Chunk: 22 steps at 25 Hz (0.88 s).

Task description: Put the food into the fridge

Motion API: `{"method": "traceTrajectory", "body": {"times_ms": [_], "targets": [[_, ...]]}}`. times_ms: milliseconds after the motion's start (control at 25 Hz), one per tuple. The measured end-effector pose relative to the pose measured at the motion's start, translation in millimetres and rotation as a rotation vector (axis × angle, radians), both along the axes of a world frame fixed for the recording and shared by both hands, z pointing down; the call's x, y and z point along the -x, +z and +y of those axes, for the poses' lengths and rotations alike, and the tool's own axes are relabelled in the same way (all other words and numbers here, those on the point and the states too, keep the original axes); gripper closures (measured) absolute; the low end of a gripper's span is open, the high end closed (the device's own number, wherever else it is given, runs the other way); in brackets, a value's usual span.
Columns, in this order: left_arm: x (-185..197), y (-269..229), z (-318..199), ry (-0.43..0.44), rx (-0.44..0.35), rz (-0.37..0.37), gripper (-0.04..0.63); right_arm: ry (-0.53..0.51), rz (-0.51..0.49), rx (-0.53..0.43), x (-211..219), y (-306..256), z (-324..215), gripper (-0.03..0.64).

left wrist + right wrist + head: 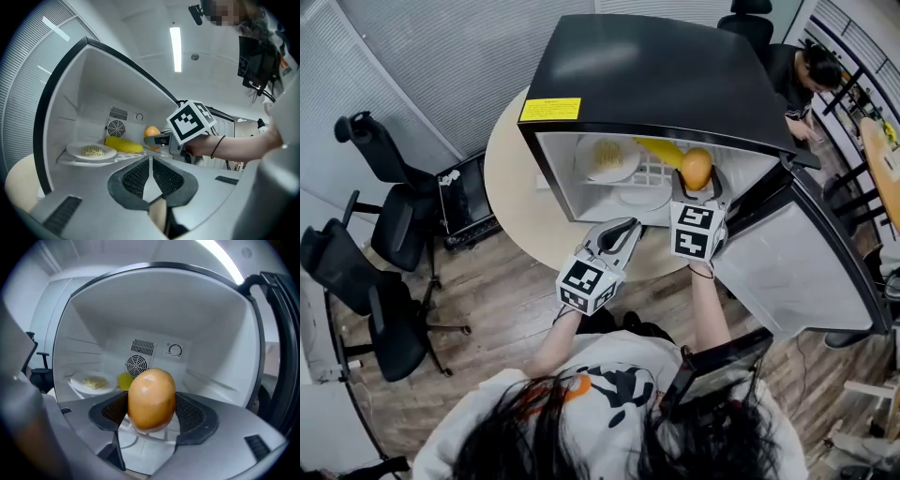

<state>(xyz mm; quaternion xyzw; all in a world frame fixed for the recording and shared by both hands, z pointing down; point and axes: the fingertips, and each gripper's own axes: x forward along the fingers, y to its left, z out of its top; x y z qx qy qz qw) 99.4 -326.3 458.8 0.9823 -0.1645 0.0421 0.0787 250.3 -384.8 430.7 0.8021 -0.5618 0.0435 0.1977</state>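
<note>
A small fridge (656,70) stands open on a round table, its door (802,253) swung to the right. My right gripper (697,190) is shut on an orange-brown, egg-shaped food item (151,399), held just above the front of the wire shelf (654,172). On that shelf lie a yellow corn cob (123,145) and a white plate of noodles (91,151), at the left. My left gripper (617,234) hangs outside the fridge opening, shut with nothing between its jaws.
The round table (508,178) juts out left of the fridge. Black office chairs (380,234) stand at the left on the wood floor. Another person (802,75) sits at the back right.
</note>
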Motion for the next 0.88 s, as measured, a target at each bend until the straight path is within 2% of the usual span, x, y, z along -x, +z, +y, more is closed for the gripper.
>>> {"method": "traceTrajectory", "body": {"times_ms": [120,280,560,680,880], "targets": [[4,1,-4,-0.001,0.003,0.000,0.579,0.040,0.107,0.065,-11,0,-7,0.308],[8,1,-8,0.005,0.003,0.005,0.578,0.104,0.179,0.137,-27,7,-16,0.308],[14,2,-13,0.010,-0.007,-0.006,0.579,0.160,0.180,0.215,-38,17,-28,0.308],[18,4,-15,0.007,-0.004,-0.010,0.580,0.199,0.185,0.207,-42,16,-28,0.308],[22,6,-17,0.003,0.002,-0.016,0.578,0.216,0.127,0.166,-45,18,-28,0.308]]}}
